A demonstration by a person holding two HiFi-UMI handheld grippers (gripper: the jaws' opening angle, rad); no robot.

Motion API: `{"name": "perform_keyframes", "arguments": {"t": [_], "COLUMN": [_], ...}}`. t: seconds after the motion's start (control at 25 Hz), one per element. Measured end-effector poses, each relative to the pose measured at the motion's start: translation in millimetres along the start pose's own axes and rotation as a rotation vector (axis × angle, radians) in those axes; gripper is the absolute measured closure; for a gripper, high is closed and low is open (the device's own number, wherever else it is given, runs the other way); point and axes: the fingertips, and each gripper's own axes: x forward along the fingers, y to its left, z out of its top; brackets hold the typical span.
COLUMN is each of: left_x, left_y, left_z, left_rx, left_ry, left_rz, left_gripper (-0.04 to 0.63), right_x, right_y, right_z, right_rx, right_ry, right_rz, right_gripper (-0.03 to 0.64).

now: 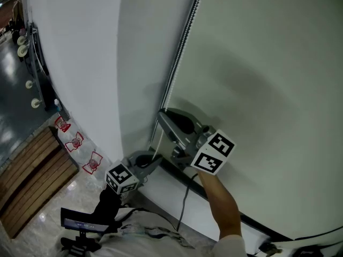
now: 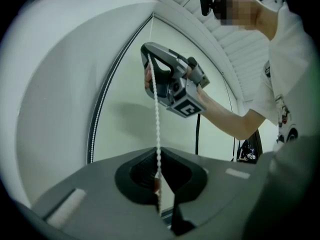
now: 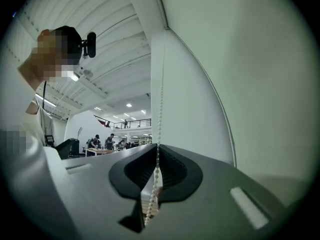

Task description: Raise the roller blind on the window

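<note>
Right gripper, left gripper: jaws closed on bead chain. Chain runs straight between them, beside roller blind.

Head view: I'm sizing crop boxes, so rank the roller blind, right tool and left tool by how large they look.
1. roller blind, by far the largest
2. right tool
3. left tool, clearly smaller here
</note>
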Motion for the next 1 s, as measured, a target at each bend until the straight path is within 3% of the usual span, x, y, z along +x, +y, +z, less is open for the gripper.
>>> {"name": "perform_keyframes", "arguments": {"t": [0.16,0.8,1.0], "left_x": [-1,2,2], "left_y": [0,0,-3], "left_z": [-4,-7,-9], "left_rx": [-0.002,0.002,-0.002], "left_ry": [0.008,0.014,0.016], "left_rz": [0.0,-0.01,-0.024], "left_gripper": [0.597,0.597,0.597], "right_x": [-7,-20,-30], "right_y": [1,4,5], "right_z": [-37,-119,-128], "right_rx": [0.039,0.073,0.156], "right_ry": [0.044,0.192,0.165], "right_rz": [-0.013,-0.038,-0.027], "right_gripper": [0.603,0.603,0.601]}}
